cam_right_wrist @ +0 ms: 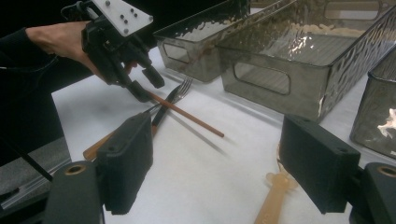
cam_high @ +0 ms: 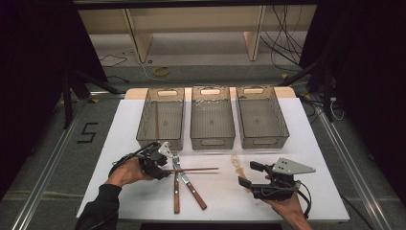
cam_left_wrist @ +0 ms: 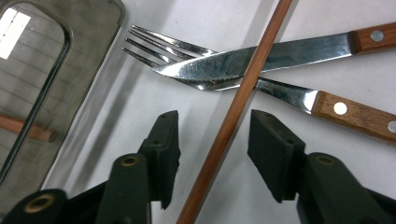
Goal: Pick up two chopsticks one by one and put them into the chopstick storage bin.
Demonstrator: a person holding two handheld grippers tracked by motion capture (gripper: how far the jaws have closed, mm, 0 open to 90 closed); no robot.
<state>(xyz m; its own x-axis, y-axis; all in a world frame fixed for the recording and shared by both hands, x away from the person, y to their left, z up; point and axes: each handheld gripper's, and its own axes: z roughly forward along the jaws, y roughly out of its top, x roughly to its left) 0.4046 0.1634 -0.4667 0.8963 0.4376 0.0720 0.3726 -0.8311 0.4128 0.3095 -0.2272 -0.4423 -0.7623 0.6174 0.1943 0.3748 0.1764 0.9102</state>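
The left tongs (cam_high: 163, 165) are low over the white desk (cam_high: 287, 129), near the left bin (cam_high: 161, 117), and a brown chopstick (cam_high: 194, 169) lies between their two jaws. In the left gripper view, the chopstick (cam_left_wrist: 233, 112) passes through the gap, and both pads (cam_left_wrist: 168, 140) stand a little apart from it, so the left tongs (cam_left_wrist: 215, 140) are open around it and do not grip it.

The chopstick lies flat on the desk and crosses over a fork (cam_left_wrist: 187, 60) and a knife (cam_left_wrist: 261, 58), both with wooden handles. The knife blade lies over the fork, just behind its tines. In the high view, the fork (cam_high: 176, 184) and the knife (cam_high: 191, 187) lie in front of the left bin and the middle bin (cam_high: 212, 117).

The right tongs (cam_high: 248, 173) rest at the right side of the desk, held by the right hand (cam_high: 287, 206). Their jaws stand wide apart with nothing between them. A pale plastic utensil (cam_right_wrist: 275, 196) lies on the desk just under them.

One more chopstick (cam_high: 156, 120) lies inside the left bin. The right bin (cam_high: 262, 115) stands beside the middle one.
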